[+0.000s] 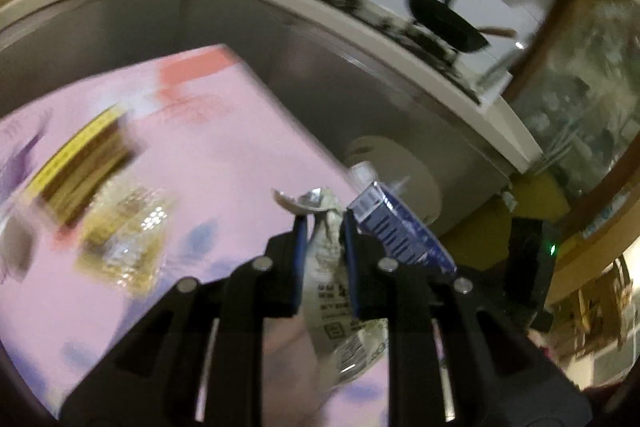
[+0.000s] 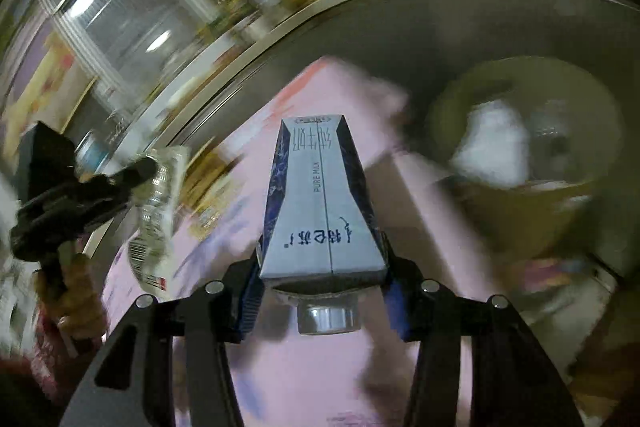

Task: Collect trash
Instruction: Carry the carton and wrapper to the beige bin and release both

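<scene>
Blurring pink tablecloth (image 1: 224, 155), kitchen counter (image 1: 400, 43)

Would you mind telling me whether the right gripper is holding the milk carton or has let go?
Holding it: the right gripper has a finger pressed against each side of the milk carton, which is lifted above the pink table.

Left hand-held gripper (image 1: 324, 227): jaws nearly together, pinching a crumpled silver wrapper (image 1: 326, 267) between the blue pads, raised above the pink table (image 1: 224, 131).
Right hand-held gripper (image 2: 324, 267): jaws clamped on both sides of a milk carton (image 2: 320, 195), carton pointing forward.
Person's left hand (image 2: 76, 299): wrapped round the left gripper's handle.
</scene>
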### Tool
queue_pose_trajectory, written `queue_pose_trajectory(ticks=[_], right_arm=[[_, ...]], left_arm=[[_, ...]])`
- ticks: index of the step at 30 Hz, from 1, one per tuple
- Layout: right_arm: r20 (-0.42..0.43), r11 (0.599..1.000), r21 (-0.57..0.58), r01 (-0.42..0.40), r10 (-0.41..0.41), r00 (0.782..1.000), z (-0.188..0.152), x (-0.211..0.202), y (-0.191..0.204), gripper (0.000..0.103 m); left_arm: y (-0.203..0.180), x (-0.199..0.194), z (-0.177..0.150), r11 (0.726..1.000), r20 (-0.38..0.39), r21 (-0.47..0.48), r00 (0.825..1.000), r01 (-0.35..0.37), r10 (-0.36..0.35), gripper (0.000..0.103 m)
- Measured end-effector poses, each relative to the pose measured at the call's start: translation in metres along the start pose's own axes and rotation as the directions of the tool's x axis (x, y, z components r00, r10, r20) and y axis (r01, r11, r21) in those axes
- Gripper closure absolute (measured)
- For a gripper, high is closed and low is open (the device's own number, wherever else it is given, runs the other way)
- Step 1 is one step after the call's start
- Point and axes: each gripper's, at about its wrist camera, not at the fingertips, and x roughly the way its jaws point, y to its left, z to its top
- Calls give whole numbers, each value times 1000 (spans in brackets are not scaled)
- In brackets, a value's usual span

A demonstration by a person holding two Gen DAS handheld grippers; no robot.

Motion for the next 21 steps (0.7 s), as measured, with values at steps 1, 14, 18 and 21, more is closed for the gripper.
queue_pose_trajectory(ticks=[1,14,18,21], right_arm=[[25,999,29,40,-41,999,7,-6,-16,54],[34,951,64,303,-305,952,90,1,-116,54],[41,952,82,296,-300,953,93,27,-123,46],[29,960,86,265,-268,963,88,35,-125,42]], left_arm=[[-12,15,10,1000,-4,18,1000,9,-9,87],[-92,237,83,995,-115,72,991,-67,75,82],[-84,275,67,991,-255,73,958,-115,130,53],[-80,271,54,985,-272,117,950,-129,156,51]])
